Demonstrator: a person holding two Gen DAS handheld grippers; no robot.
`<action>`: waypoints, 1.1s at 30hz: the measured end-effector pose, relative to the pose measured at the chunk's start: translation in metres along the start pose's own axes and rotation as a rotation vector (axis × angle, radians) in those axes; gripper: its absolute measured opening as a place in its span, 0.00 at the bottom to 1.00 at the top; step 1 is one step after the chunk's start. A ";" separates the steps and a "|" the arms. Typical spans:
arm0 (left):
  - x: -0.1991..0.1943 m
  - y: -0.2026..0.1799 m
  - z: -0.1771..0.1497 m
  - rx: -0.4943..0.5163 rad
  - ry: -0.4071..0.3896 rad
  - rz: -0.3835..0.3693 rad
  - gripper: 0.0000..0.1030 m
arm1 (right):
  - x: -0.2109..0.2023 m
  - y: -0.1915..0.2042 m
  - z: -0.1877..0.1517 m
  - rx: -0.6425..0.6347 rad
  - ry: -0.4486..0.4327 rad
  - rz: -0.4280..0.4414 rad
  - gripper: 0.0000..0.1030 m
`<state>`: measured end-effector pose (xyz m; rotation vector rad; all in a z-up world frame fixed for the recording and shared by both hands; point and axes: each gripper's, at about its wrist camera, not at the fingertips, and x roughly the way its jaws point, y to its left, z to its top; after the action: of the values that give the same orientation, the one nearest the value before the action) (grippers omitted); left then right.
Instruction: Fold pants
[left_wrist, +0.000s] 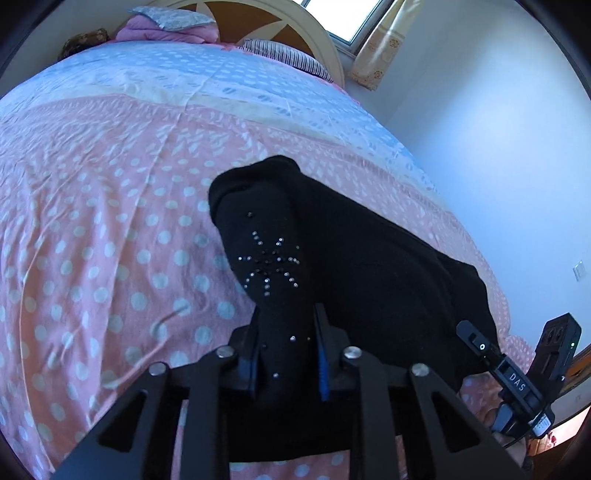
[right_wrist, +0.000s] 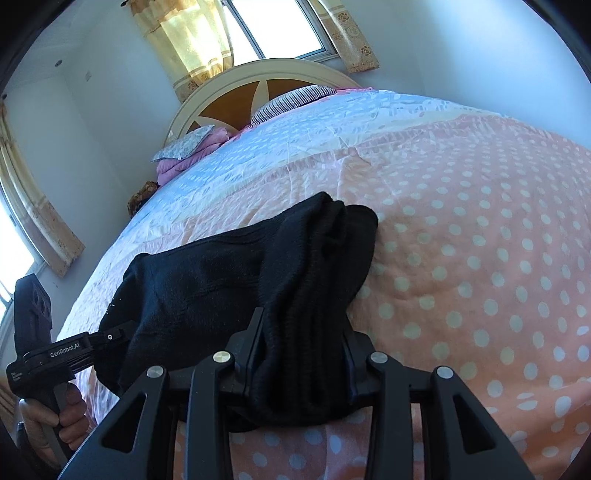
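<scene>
While the black pants (left_wrist: 369, 258) lie on the dotted bed sheet (left_wrist: 92, 221), the left gripper (left_wrist: 286, 350) pinches the end with shiny beads (left_wrist: 269, 262). Only the right view shows the right gripper (right_wrist: 303, 354) squeezing the ribbed end and a hand (right_wrist: 66, 413).
</scene>
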<state>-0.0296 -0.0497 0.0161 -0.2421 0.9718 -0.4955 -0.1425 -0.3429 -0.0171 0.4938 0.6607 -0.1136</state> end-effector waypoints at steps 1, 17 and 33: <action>0.000 -0.003 0.000 0.017 -0.007 0.018 0.23 | 0.000 0.000 0.000 0.000 0.000 0.000 0.36; -0.016 -0.026 0.000 0.208 -0.130 0.185 0.22 | -0.015 0.034 -0.004 -0.192 -0.104 -0.136 0.33; -0.027 -0.003 0.003 0.187 -0.159 0.176 0.21 | -0.007 0.089 -0.021 -0.394 -0.153 -0.235 0.32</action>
<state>-0.0404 -0.0391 0.0385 -0.0260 0.7779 -0.3960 -0.1366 -0.2554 0.0089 0.0259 0.5705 -0.2351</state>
